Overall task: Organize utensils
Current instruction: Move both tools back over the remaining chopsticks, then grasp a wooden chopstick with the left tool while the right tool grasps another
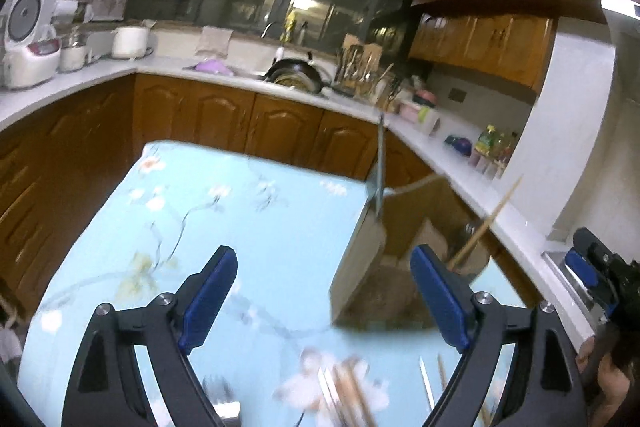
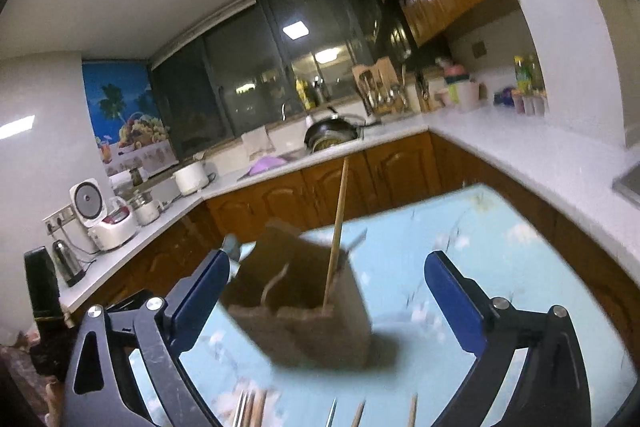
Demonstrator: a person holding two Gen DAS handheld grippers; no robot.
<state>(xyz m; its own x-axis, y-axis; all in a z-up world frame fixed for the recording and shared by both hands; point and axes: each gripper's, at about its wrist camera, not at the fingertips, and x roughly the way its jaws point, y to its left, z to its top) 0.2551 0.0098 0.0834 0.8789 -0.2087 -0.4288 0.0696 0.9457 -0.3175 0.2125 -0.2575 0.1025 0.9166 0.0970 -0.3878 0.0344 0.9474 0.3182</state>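
Note:
A brown cardboard box (image 1: 356, 275) stands on the table with the light-blue flowered cloth (image 1: 224, 211). A wooden chopstick (image 1: 490, 221) and a grey metal utensil (image 1: 380, 167) stick up out of it. My left gripper (image 1: 323, 255) is open and holds nothing, with the box just beyond its right finger. In the right wrist view the box (image 2: 304, 311) sits ahead between the spread fingers of my right gripper (image 2: 328, 259), which is open with its pads off the box. The chopstick (image 2: 338, 227) leans in the box. Loose chopsticks and metal utensils (image 1: 348, 395) lie on the cloth near me.
White counters (image 1: 100, 75) over wooden cabinets wrap around the table. On them are rice cookers (image 1: 28, 59), a wok (image 1: 296, 73) by the sink, a utensil rack (image 1: 360, 67) and bottles (image 1: 494, 143). The right gripper (image 1: 592, 267) shows at the left wrist view's right edge.

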